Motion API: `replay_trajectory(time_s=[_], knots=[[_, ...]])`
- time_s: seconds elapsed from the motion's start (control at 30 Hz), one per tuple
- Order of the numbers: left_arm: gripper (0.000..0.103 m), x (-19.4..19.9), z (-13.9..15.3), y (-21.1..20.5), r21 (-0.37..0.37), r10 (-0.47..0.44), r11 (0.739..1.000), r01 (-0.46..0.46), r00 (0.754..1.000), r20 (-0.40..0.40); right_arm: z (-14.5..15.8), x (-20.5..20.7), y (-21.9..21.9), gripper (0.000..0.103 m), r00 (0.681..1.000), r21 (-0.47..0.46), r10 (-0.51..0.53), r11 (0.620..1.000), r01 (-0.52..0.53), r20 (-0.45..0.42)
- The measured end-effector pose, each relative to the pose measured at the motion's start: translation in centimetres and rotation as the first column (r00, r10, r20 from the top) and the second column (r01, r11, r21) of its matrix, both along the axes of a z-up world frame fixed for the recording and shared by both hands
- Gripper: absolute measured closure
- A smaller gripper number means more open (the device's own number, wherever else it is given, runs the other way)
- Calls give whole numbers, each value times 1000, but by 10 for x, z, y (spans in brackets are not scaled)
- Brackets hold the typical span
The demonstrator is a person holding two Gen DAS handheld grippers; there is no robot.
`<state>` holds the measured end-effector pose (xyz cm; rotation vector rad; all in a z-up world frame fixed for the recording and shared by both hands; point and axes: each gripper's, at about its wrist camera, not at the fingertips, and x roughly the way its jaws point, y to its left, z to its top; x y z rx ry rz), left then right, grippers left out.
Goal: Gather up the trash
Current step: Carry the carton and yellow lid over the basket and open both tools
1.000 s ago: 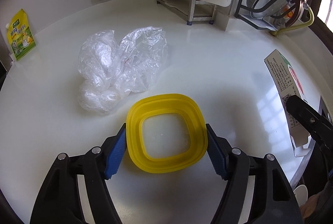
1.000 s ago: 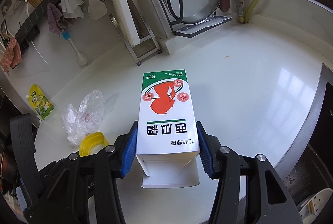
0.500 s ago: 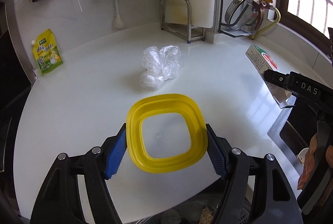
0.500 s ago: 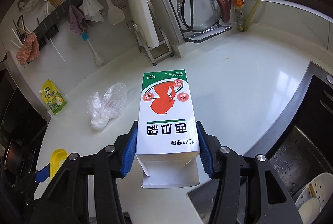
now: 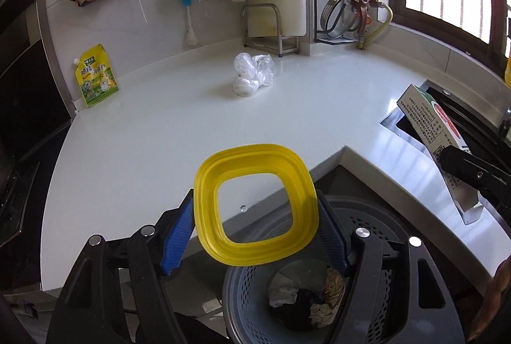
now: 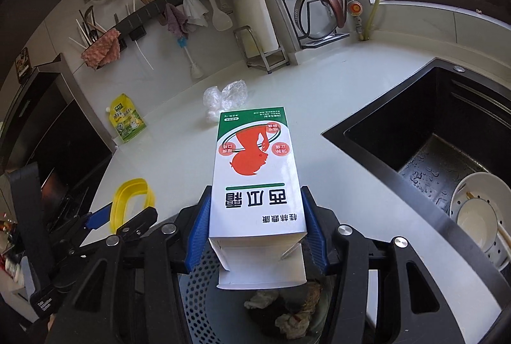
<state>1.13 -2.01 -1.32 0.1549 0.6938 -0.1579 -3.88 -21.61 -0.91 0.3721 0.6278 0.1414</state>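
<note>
Here the left gripper (image 5: 255, 232) clamps a yellow ring (image 5: 257, 203), while only the right view shows the right gripper (image 6: 257, 232) gripping the carton (image 6: 255, 178).

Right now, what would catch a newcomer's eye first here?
A yellow ring clamped in the left hand-held gripper and a box clamped in the right hand-held gripper, both above a bin. A plastic bag lies on the counter behind.

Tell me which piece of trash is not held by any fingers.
The crumpled clear plastic bag. It lies alone on the white counter, while the yellow lid and the carton are each gripped above the bin.
</note>
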Motion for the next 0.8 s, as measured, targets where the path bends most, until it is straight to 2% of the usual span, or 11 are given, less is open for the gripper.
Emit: replay_trajectory(time_s=[0.1, 0.3, 0.57, 0.8], knots=[[34, -17, -6, 6, 7, -1, 1000, 1, 1000, 14, -7, -26, 14, 52, 1000, 15, 9, 1000, -9, 7], [34, -35, -17, 20, -1, 10, 1000, -10, 1000, 7, -31, -50, 35, 52, 999, -30, 8, 1000, -9, -47], [34, -45, -43, 31, -17, 19, 1000, -20, 998, -60, -62, -57, 50, 52, 991, -69, 31, 997, -40, -131], [34, -50, -48, 32, -8, 15, 1000, -16, 997, -70, -67, -54, 55, 52, 987, -76, 49, 995, -61, -150]])
